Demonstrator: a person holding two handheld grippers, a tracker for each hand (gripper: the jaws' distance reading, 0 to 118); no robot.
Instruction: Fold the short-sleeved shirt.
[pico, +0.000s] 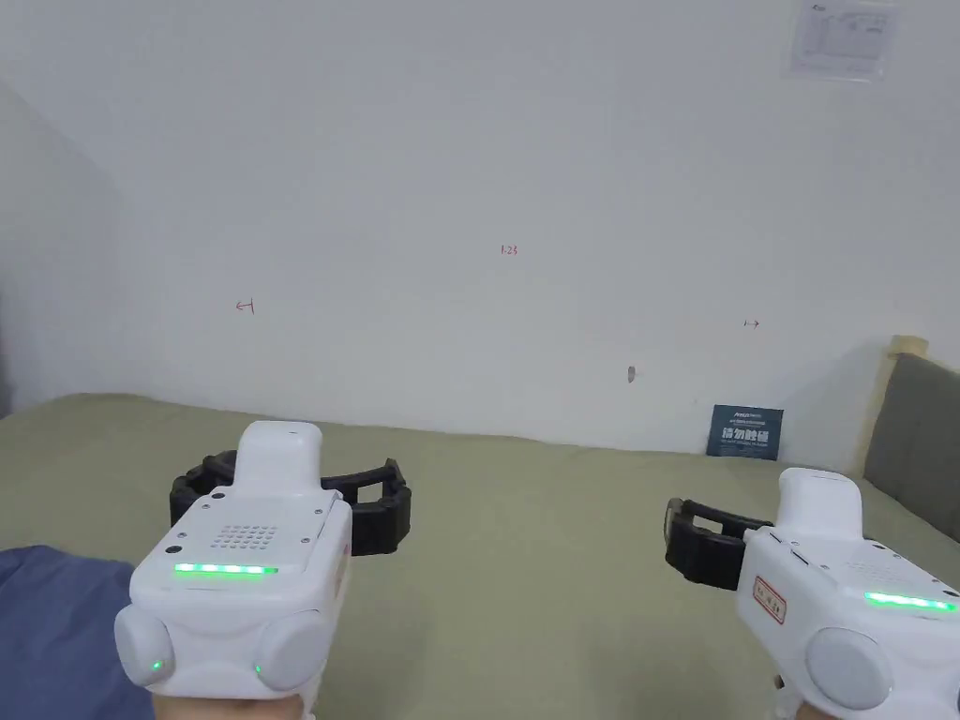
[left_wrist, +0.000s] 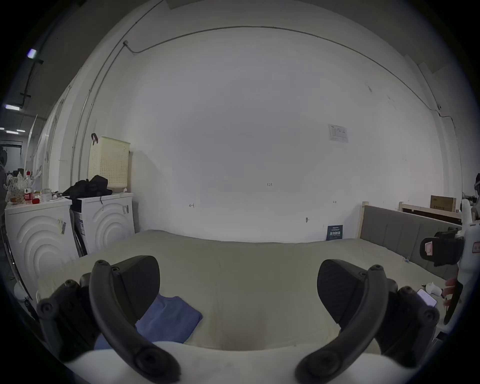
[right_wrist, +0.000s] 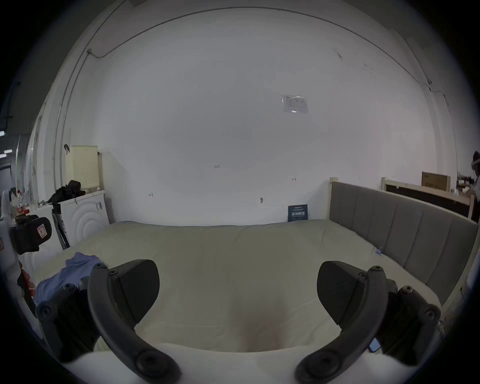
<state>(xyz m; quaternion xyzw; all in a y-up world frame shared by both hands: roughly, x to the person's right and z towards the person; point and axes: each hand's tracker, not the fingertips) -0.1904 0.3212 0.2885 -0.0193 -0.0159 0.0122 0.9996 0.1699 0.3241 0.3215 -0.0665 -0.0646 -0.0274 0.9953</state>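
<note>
A blue short-sleeved shirt (pico: 47, 628) lies bunched on the olive-green bed (pico: 525, 581) at the near left. In the left gripper view the shirt (left_wrist: 168, 319) looks like a folded stack beside the left jaw. In the right gripper view the shirt (right_wrist: 70, 272) lies far left. My left gripper (pico: 295, 473) hovers above the bed just right of the shirt, jaws wide apart and empty. My right gripper (pico: 787, 539) hangs over the bed's right half, far from the shirt, also open and empty. Each gripper's own view, left gripper (left_wrist: 237, 285) and right gripper (right_wrist: 237, 285), shows bare sheet between the jaws.
A white wall runs behind the bed, with a small blue sign (pico: 745, 431) leaning at its foot. A grey padded headboard (pico: 919, 441) bounds the right side. White washing machines (left_wrist: 104, 223) and a cream basket (left_wrist: 109, 161) stand to the left. A phone (left_wrist: 427, 297) lies at the bed's right edge.
</note>
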